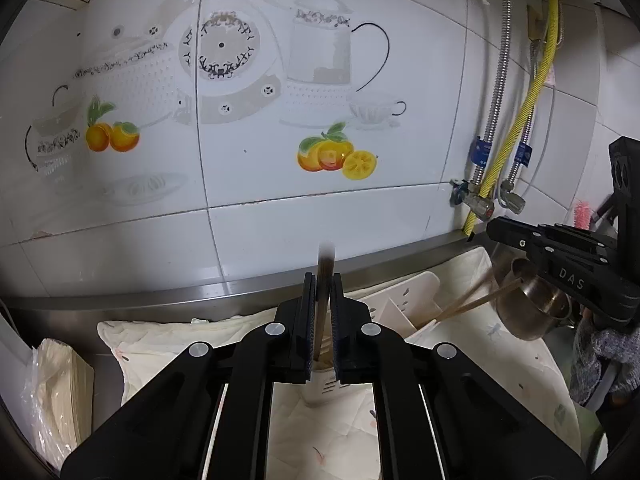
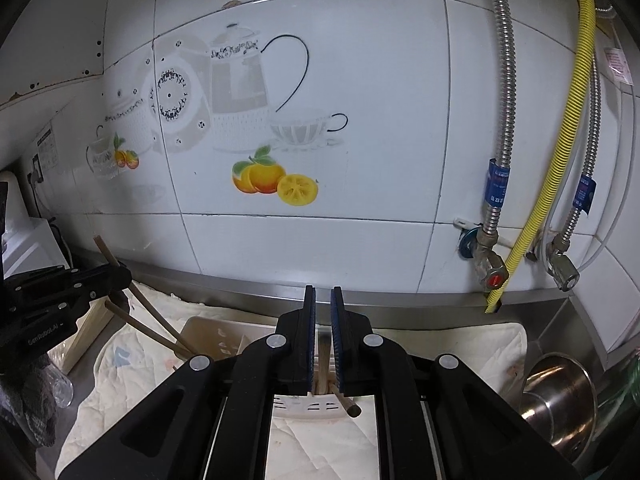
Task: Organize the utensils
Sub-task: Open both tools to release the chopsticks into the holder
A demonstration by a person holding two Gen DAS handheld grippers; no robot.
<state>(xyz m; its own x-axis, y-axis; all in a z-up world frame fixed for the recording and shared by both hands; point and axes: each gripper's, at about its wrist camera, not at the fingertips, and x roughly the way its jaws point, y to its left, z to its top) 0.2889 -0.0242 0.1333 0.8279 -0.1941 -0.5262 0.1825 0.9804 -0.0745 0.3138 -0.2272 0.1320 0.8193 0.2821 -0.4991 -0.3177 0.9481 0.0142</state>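
Tiled wall behind; chopstick [image 1: 323, 280] upright.

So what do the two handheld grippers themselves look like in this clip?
Both are matte black plastic linkages with silver round pivot pins and blue ribbed pads on the fingers. The right gripper carries raised "DAS" lettering; the left gripper shows small white print. A grey knit glove covers the holding hand.

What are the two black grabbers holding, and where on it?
The left gripper pinches thin brown wooden chopsticks near their upper end. The right gripper pinches nothing; its jaws are nearly closed above the white holder.
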